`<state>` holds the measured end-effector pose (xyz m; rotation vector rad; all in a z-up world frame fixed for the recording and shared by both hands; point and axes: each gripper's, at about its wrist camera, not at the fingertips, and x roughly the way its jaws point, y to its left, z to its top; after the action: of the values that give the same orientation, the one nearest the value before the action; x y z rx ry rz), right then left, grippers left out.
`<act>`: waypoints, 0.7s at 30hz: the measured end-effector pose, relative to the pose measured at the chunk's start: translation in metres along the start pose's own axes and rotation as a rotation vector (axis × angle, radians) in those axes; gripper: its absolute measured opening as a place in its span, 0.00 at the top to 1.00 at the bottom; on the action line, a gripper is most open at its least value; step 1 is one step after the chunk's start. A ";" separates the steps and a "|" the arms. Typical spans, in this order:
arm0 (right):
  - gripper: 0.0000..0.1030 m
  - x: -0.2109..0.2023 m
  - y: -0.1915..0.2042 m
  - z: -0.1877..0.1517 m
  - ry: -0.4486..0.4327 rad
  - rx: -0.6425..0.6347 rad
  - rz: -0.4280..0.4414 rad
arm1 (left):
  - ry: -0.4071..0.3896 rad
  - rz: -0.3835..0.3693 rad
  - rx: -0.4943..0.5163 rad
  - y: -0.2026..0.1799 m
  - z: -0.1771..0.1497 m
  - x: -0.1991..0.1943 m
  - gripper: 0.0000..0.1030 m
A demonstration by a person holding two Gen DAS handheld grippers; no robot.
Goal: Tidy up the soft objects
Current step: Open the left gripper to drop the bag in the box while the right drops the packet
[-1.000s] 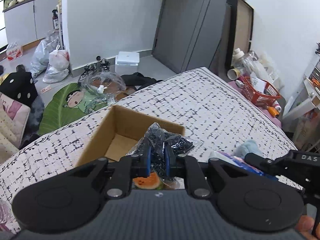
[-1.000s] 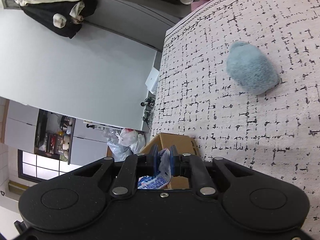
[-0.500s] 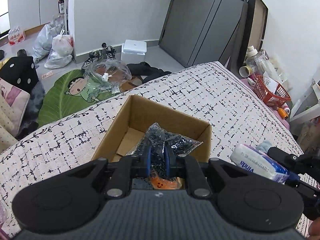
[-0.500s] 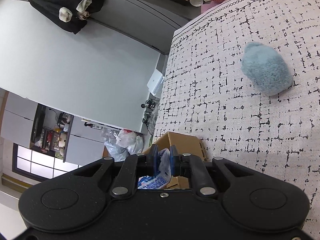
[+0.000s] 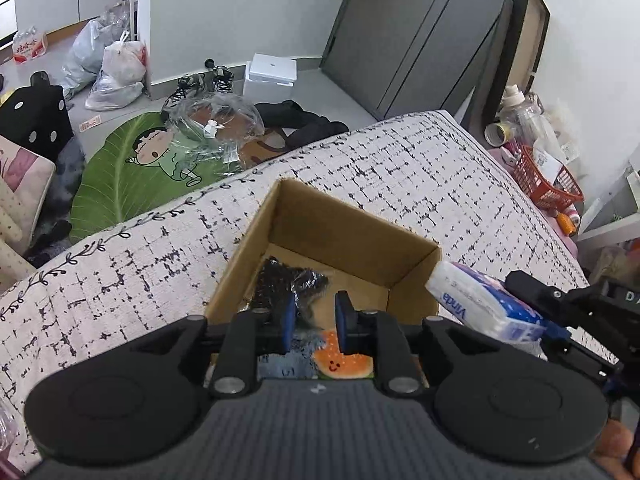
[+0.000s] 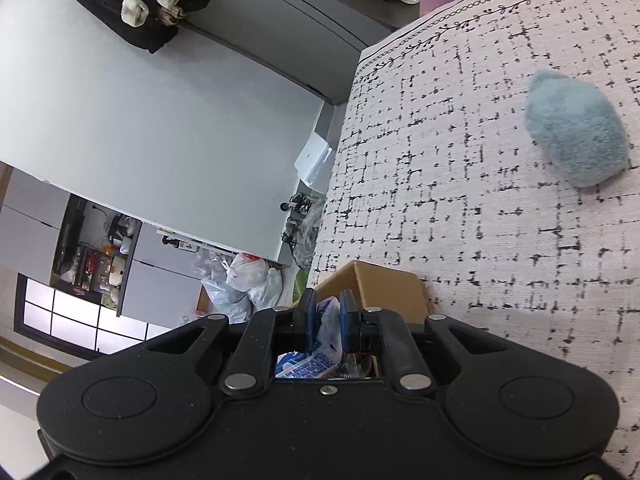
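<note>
One cardboard box (image 5: 352, 236) holds one dark bag (image 5: 280, 280); left tool (image 5: 314, 322) spread. Right tool (image 6: 328, 320) pinches one tissue pack (image 5: 480, 304) at 3 o'clock.

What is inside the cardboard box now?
Inside the cardboard box lie a dark crinkly bag and a watermelon-slice toy. The left gripper, its jaws open, hides the near part of the floor.
</note>
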<state>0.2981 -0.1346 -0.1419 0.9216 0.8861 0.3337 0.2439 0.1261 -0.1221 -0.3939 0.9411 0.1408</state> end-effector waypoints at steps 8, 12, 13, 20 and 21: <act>0.63 0.011 0.009 -0.004 0.034 -0.014 0.032 | -0.006 0.019 -0.016 0.013 0.011 -0.004 0.75; 0.54 0.004 0.011 -0.004 0.024 -0.024 0.012 | -0.022 0.023 -0.015 0.016 0.014 -0.012 0.70; 0.53 0.002 0.011 -0.004 0.023 -0.031 0.003 | -0.031 0.023 -0.013 0.016 0.014 -0.015 0.66; 0.45 -0.012 0.012 -0.008 0.013 -0.081 -0.085 | -0.061 0.024 0.004 0.010 0.013 -0.027 0.54; 0.44 -0.014 0.012 -0.008 0.012 -0.087 -0.090 | -0.061 0.024 0.010 0.008 0.013 -0.028 0.53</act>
<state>0.2845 -0.1317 -0.1272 0.7971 0.9147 0.2982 0.2345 0.1403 -0.0947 -0.3677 0.8865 0.1691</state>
